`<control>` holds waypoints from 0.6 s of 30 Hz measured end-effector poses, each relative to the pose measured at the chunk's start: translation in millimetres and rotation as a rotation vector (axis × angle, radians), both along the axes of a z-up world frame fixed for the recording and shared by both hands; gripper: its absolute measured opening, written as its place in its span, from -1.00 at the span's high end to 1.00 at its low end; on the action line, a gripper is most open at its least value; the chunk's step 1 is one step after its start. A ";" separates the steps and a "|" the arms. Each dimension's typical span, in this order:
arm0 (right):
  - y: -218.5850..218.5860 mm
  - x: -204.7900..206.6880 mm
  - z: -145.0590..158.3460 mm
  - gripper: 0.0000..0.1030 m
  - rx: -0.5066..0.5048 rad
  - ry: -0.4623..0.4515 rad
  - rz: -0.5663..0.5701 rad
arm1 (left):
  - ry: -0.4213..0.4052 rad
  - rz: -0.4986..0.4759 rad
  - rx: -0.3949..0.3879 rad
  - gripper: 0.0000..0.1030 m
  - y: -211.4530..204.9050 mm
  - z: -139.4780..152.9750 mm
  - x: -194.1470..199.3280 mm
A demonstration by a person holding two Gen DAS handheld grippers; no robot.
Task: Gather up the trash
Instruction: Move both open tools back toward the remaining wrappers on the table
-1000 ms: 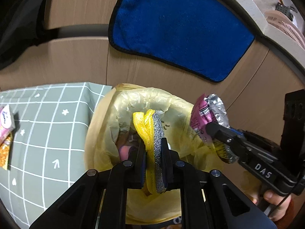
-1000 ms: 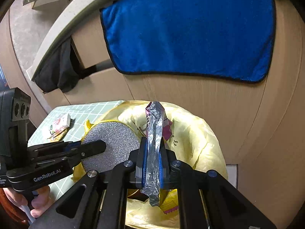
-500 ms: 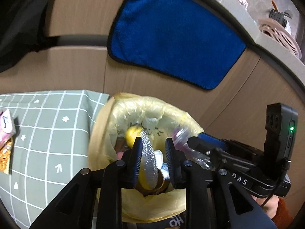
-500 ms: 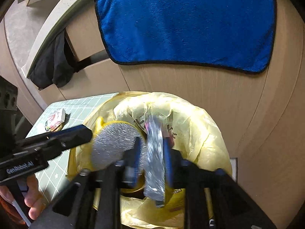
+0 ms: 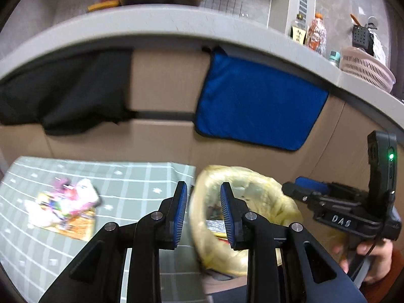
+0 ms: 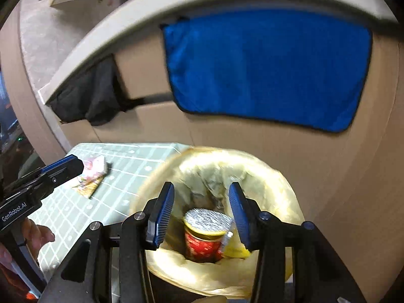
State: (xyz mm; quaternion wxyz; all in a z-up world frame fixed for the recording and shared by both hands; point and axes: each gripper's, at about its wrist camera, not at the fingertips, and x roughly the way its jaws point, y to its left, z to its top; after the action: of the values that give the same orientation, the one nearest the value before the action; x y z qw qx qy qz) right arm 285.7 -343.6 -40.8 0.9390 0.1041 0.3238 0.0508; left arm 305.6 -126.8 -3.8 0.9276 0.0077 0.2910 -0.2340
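A bin lined with a yellow bag (image 6: pixel 272 176) stands beside the table; it also shows in the left wrist view (image 5: pixel 262 189). Inside it lie a red cup with a silver foil lid (image 6: pixel 205 229) and a yellow wrapper (image 6: pixel 234 248). My right gripper (image 6: pixel 202 212) is open and empty above the bin mouth. My left gripper (image 5: pixel 203 212) is open and empty above the bin's left rim and the table edge. Several colourful snack wrappers (image 5: pixel 68 204) lie on the green checked tablecloth (image 5: pixel 126 176), also seen in the right wrist view (image 6: pixel 92 174).
A blue towel (image 5: pixel 257 106) and a black cloth (image 5: pixel 68 93) hang on the wooden cabinet behind the bin. A grey counter (image 5: pixel 176 25) above carries bottles and a pink basket (image 5: pixel 366 68).
Both grippers have opened and let go of the foil-lidded cup and the silver wrapper, which now lie in the bin. Both grippers have lifted and pulled back.
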 end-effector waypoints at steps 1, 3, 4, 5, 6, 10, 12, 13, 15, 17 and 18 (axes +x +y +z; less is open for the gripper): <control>5.6 -2.9 7.6 0.17 -0.005 -0.014 0.008 | -0.022 0.016 -0.005 0.45 9.6 9.4 -5.4; 19.3 -10.0 25.4 0.15 -0.012 -0.047 0.030 | -0.047 0.040 -0.020 0.45 23.9 22.2 -12.7; 24.9 -12.9 31.9 0.14 -0.013 -0.059 0.040 | -0.061 0.056 -0.031 0.45 33.9 29.4 -16.9; 32.5 -15.4 39.4 0.12 -0.017 -0.074 0.052 | -0.070 0.067 -0.041 0.45 42.5 35.0 -20.0; 41.2 -17.6 46.8 0.10 -0.022 -0.087 0.063 | -0.081 0.083 -0.055 0.45 56.5 41.7 -23.2; 72.8 -20.3 64.9 0.10 -0.025 -0.124 0.105 | -0.103 0.156 -0.080 0.45 103.6 55.6 -31.7; 88.9 -19.3 71.1 0.10 -0.020 -0.138 0.128 | -0.118 0.196 -0.084 0.45 125.6 59.9 -37.2; 95.9 -18.5 73.3 0.10 -0.019 -0.141 0.140 | -0.125 0.220 -0.084 0.45 138.8 61.9 -38.4; 113.7 -14.6 77.9 0.10 -0.016 -0.144 0.171 | -0.134 0.259 -0.089 0.45 161.8 64.0 -40.3; 131.8 -9.3 80.3 0.10 -0.018 -0.148 0.194 | -0.136 0.307 -0.105 0.45 185.6 65.1 -40.5; 138.9 -7.2 80.2 0.10 -0.021 -0.149 0.202 | -0.138 0.334 -0.117 0.45 199.2 64.9 -40.4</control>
State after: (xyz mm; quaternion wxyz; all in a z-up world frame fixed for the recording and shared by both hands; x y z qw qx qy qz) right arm 278.5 -204.7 39.4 0.9515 0.0571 0.2627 0.1493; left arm 265.2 72.4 61.1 0.9702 -0.0788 0.2097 -0.0923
